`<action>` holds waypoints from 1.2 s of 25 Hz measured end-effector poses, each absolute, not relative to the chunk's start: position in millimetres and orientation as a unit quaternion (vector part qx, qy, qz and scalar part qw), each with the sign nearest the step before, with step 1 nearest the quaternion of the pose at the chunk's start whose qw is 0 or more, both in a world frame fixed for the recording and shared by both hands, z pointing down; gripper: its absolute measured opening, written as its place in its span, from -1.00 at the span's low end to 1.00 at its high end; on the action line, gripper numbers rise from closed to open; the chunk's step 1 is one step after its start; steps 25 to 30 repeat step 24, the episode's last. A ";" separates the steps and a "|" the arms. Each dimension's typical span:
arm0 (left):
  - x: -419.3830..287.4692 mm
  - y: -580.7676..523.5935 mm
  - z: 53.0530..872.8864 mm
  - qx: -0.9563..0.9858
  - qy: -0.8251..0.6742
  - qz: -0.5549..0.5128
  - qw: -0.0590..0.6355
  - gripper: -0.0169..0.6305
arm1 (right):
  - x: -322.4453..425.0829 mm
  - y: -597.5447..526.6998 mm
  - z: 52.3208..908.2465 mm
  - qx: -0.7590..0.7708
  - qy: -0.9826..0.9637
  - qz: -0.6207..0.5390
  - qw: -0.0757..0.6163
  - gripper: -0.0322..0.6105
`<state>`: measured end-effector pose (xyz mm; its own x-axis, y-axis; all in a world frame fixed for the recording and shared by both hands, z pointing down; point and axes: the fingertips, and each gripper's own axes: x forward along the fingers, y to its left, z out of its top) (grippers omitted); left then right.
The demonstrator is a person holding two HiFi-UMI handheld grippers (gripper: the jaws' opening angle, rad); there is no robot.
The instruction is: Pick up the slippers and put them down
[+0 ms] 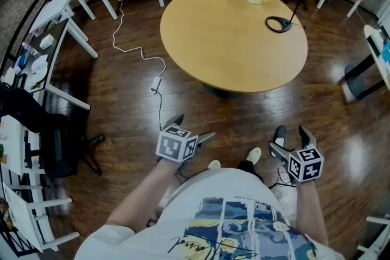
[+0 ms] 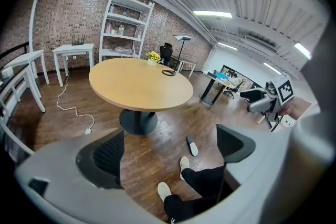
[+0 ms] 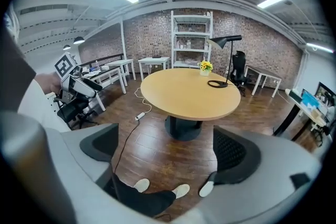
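In the head view, a person was seen from above standing on a dark wooden floor (image 1: 122,100) near a round wooden table (image 1: 231,39). The left gripper (image 1: 195,126) was held out low with its jaws apart and nothing between them. The right gripper (image 1: 287,137) was likewise spread and empty, and a single dark slipper (image 1: 280,133) with a pale insole lay on the floor just beside its jaws. The person's white shoes (image 1: 253,156) were seen between the two grippers. In the left gripper view, the left gripper (image 2: 172,145) was shown released, and floor was seen in the gap. The slipper (image 2: 192,146) lay flat there, just beyond the white shoes (image 2: 184,162) and short of the table (image 2: 139,84). In the right gripper view, the right gripper (image 3: 168,149) was shown wide open and holding nothing. The slipper (image 3: 208,188) lay on the floor, partly covered by one jaw, beside the shoes (image 3: 181,191).
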<state>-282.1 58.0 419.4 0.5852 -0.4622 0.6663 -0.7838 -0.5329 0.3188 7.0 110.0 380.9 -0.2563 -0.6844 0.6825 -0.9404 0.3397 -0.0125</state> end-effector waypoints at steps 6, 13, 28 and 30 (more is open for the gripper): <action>-274.2 63.8 418.9 0.838 -0.369 0.264 0.303 0.75 | 24.2 125.7 379.8 0.551 -0.752 0.211 0.293 0.90; -266.4 68.7 417.2 0.841 -0.364 0.268 0.297 0.75 | 26.8 135.1 381.9 0.549 -0.752 0.212 0.296 0.90; -252.1 68.5 421.0 0.843 -0.353 0.279 0.295 0.75 | 31.1 143.0 383.0 0.546 -0.752 0.211 0.304 0.90; -252.1 68.5 421.0 0.843 -0.353 0.279 0.295 0.75 | 31.1 143.0 383.0 0.546 -0.752 0.211 0.304 0.90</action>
